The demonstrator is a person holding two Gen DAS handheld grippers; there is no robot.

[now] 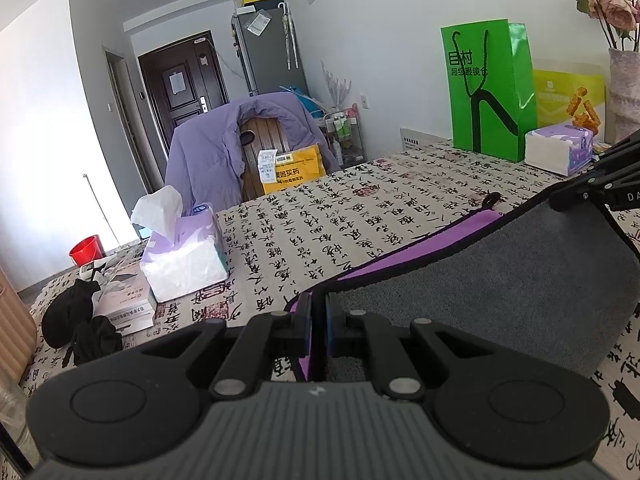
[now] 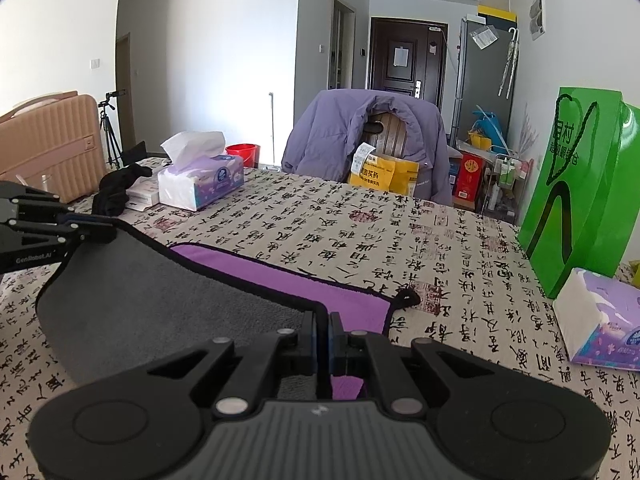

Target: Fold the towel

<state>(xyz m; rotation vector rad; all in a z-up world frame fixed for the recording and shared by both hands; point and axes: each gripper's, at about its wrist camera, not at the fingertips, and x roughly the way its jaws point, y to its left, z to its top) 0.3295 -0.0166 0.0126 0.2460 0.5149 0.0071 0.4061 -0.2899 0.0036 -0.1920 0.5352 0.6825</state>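
Left wrist view: the left gripper (image 1: 319, 320) has its jaws clamped on a near corner of the grey-and-purple towel (image 1: 500, 280), lifted over the calligraphy tablecloth (image 1: 320, 216), with the right gripper (image 1: 560, 200) at 2 o'clock. Right wrist view: the right gripper (image 2: 322, 334) pinches the other near corner, the left gripper (image 2: 100, 232) at 10 o'clock; judged, the first fold is under way, far edge unmet.

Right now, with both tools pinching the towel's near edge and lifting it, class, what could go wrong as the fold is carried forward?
1. Each tool, left and right, seems to grip only the hem of the towel; a corner might slip out.
2. The towel sags between the tools, so the fold may land crooked or bunched.
3. The tissue pack and green bag stand near the right tool; a wide swing might knock them.
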